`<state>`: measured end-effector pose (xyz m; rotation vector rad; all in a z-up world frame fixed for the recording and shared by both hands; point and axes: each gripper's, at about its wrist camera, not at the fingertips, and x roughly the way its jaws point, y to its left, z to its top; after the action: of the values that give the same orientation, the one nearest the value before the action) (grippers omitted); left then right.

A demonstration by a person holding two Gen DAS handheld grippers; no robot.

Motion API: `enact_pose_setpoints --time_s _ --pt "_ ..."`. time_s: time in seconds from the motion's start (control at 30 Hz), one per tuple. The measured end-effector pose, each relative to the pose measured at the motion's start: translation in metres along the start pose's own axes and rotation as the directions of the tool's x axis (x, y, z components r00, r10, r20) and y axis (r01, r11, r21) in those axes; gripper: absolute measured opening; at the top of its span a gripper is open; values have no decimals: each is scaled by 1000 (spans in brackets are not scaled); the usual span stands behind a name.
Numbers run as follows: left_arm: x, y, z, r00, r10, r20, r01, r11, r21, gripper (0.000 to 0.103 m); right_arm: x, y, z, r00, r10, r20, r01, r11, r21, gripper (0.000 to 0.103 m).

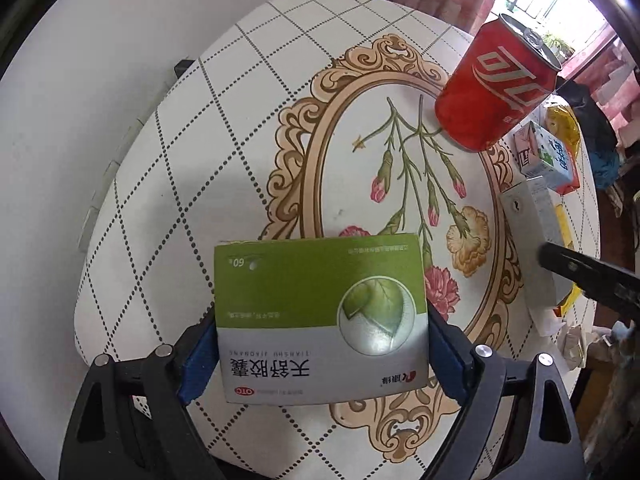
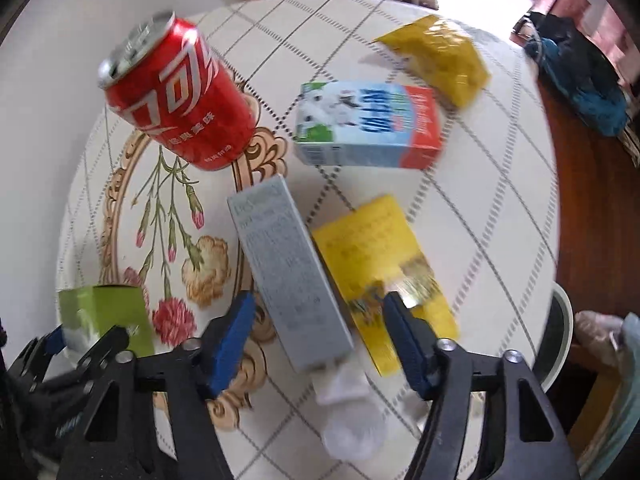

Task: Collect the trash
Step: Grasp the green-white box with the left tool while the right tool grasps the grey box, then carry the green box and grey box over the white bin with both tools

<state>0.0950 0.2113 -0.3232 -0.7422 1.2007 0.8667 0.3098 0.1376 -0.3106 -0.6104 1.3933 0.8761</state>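
My left gripper (image 1: 320,344) is shut on a green and white medicine box (image 1: 320,316), held just above the round table (image 1: 180,140); the box also shows in the right wrist view (image 2: 104,316). My right gripper (image 2: 320,320) is open, its blue pads on either side of a grey carton (image 2: 286,272) that lies on the table. A red cola can (image 2: 176,96) stands behind it, also in the left wrist view (image 1: 496,84). A milk carton (image 2: 368,128), a yellow packet (image 2: 384,264), a yellow bag (image 2: 436,56) and crumpled white tissue (image 2: 348,412) lie around.
The table has a patterned cloth and stands against a white wall (image 1: 60,160). A round white bin rim (image 2: 560,340) shows by the table's right edge. A wooden floor (image 2: 580,220) with dark clothes (image 2: 580,80) lies to the right.
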Motion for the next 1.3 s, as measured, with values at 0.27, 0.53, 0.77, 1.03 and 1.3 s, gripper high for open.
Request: enact_pose_setpoints --time_s 0.27,0.53,0.77,1.03,1.3 --pt "-2 8 1 1000 26 14 -26 999 20 89 11 17 -3 998 21 -52 -20 1000 19 43" --pt "3 14 5 1000 20 8 -20 1000 1 89 26 19 -16 993 26 -119 -20 998 56 44" --pt "-5 6 1 1000 22 16 -22 1000 9 89 25 47 -13 995 -27 -92 27 1000 -3 40" --pt "-43 0 -1 995 21 94 -27 998 56 88 -18 47 -23 1000 5 10 -5 1000 -6 40" --pt "-112 -28 -1 977 -19 212 -10 991 136 88 -89 2 -32 987 57 149 -67 996 66 39"
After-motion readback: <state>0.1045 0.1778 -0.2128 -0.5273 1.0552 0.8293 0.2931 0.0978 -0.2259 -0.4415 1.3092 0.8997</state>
